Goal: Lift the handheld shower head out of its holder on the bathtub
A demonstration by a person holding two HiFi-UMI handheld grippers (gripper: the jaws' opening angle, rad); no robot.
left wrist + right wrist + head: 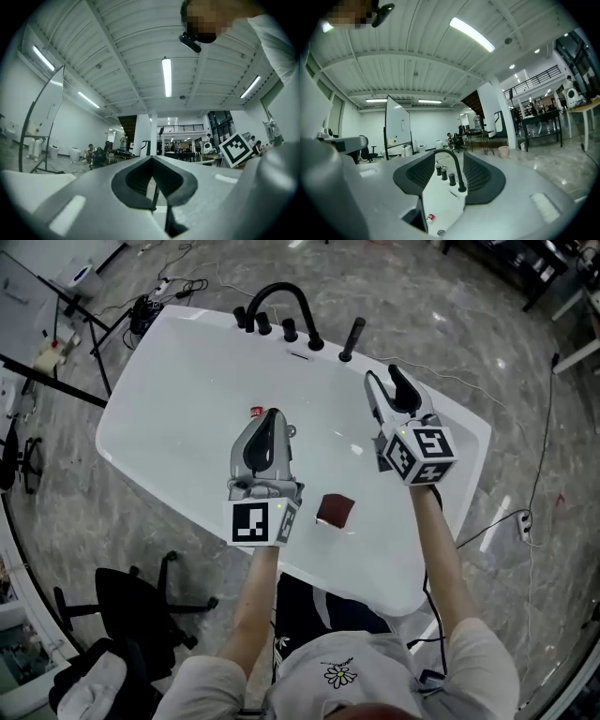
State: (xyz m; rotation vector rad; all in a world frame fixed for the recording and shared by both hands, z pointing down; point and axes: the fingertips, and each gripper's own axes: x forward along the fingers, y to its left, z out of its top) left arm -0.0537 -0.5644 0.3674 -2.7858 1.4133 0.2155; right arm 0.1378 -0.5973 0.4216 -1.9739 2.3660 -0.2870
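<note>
The handheld shower head (352, 337) stands upright in its holder (345, 358) on the far rim of the bathtub (122, 442), just right of the arched faucet (281, 292) and its 3 knobs (264, 324). It looks like a slim, rigid black wand, probably light but with a smooth, slippery finish, and a hose underneath may drag as it rises. The best hold seems to be across the straight shaft, above the holder, with a straight upward pull. The right gripper (386, 381) is held out on an extended forearm, roughly level and aimed at the far rim. It is near the wand but short of it. Its 2 jaws stand apart with nothing between them, and the faucet shows through the gap. The left gripper (270, 418) hovers over the middle of the tub, well apart from the wand, with its jaws brought together and empty.
</note>
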